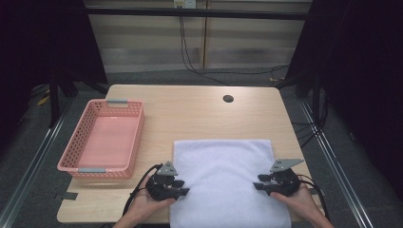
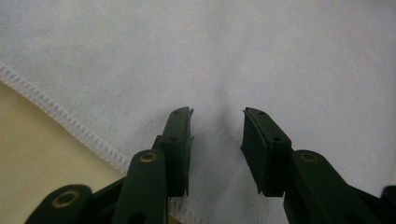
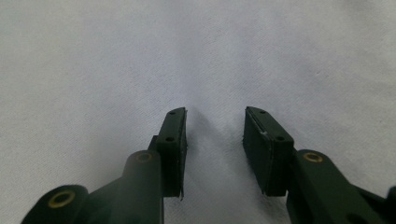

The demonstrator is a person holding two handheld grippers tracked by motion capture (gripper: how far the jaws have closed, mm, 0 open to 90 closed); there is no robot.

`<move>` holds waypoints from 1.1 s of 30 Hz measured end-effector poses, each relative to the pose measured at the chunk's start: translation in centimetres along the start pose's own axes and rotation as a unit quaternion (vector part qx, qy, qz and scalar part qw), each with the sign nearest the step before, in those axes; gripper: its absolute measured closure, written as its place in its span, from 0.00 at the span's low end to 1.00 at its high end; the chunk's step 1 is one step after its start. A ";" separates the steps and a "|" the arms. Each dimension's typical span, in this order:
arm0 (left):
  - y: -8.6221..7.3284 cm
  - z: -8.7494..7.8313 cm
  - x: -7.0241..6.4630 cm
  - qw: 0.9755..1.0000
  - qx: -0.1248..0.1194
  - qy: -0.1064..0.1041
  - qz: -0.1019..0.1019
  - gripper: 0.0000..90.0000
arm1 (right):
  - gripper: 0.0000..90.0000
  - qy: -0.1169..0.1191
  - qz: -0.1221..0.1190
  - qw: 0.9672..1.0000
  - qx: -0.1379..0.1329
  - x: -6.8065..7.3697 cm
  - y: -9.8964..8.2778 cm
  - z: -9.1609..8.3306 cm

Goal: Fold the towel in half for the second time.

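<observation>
White towel (image 1: 227, 178) lies flat on the wooden bench (image 1: 199, 114), spread across the near half, right of centre, and its near edge runs over the front edge of the bench. Its surface looks smooth in the high view. In the left gripper view a stitched hem (image 2: 60, 119) crosses diagonally, with bare bench to its lower left.

2 hand-held grippers sit at the towel's near sides, each gripped by a hand that comes in from the bottom of the high view. The left hand-held gripper (image 1: 183, 187) is at the towel's left edge, pointing inward over the cloth. In its own view the 2 black jaws stand partly apart, with a clear gap between the pads and only flat towel showing through it; nothing is pinched.

The right hand-held gripper (image 1: 256, 183) is near the towel's right edge, also pointing inward, toward the other one. Its own view shows the same stance (image 3: 215, 140): jaws at a middling gap, flat cloth beneath and between, nothing clamped. Whether the jaw tips touch the fabric cannot be told.

A pink plastic basket (image 1: 76, 152) stands on the bench to the left of the towel, apart from it. A dark round hole (image 1: 228, 99) sits in the bench beyond the towel.
</observation>
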State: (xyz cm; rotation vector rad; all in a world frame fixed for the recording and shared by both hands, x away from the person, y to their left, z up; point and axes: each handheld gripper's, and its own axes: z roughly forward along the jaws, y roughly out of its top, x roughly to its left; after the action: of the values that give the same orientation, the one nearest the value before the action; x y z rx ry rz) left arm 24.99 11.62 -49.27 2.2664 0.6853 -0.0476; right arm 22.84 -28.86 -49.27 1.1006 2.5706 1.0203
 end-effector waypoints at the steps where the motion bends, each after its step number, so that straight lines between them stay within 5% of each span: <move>1: -0.2 -0.2 -0.3 1.000 0.004 -0.008 -0.001 0.69 | 0.67 0.007 0.003 1.000 0.003 0.4 -0.2 -0.2; 6: -1.2 -1.0 -1.4 0.999 0.016 -0.026 0.011 0.70 | 0.67 0.024 -0.010 1.000 0.017 2.7 -1.5 -1.4; 9: -0.5 -0.9 -0.5 1.000 0.009 -0.022 0.000 0.70 | 0.67 0.024 -0.017 0.999 0.023 2.9 -1.4 -1.5; 11: 0.4 -0.7 0.5 1.000 -0.005 -0.009 -0.010 0.68 | 0.62 0.019 0.001 1.000 0.005 1.8 -0.9 -1.6; 15: 2.8 -0.4 2.7 0.999 -0.033 0.024 -0.010 0.68 | 0.65 -0.040 0.031 0.998 -0.048 -2.1 1.0 -3.0; 21: 5.9 0.6 5.7 0.997 -0.050 0.043 -0.027 0.66 | 0.65 -0.070 0.041 0.995 -0.051 -7.6 2.7 -1.7; 23: 6.3 1.0 6.7 0.997 -0.056 0.041 -0.037 0.65 | 0.64 -0.080 0.037 0.995 -0.044 -8.6 3.0 -0.9; 27: 6.5 1.6 8.4 0.995 -0.064 0.059 -0.058 0.63 | 0.61 -0.065 0.057 0.996 -0.039 -10.2 3.2 0.4; 33: 5.8 1.7 9.5 0.992 -0.066 0.077 -0.071 0.57 | 0.61 -0.057 0.059 0.996 -0.017 -10.4 2.6 1.4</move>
State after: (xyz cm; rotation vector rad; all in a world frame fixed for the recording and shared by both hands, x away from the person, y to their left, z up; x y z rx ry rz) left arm 36.23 11.51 -48.90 2.1069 0.9043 0.1017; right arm 32.33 -34.07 -49.82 1.2778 2.4157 0.9907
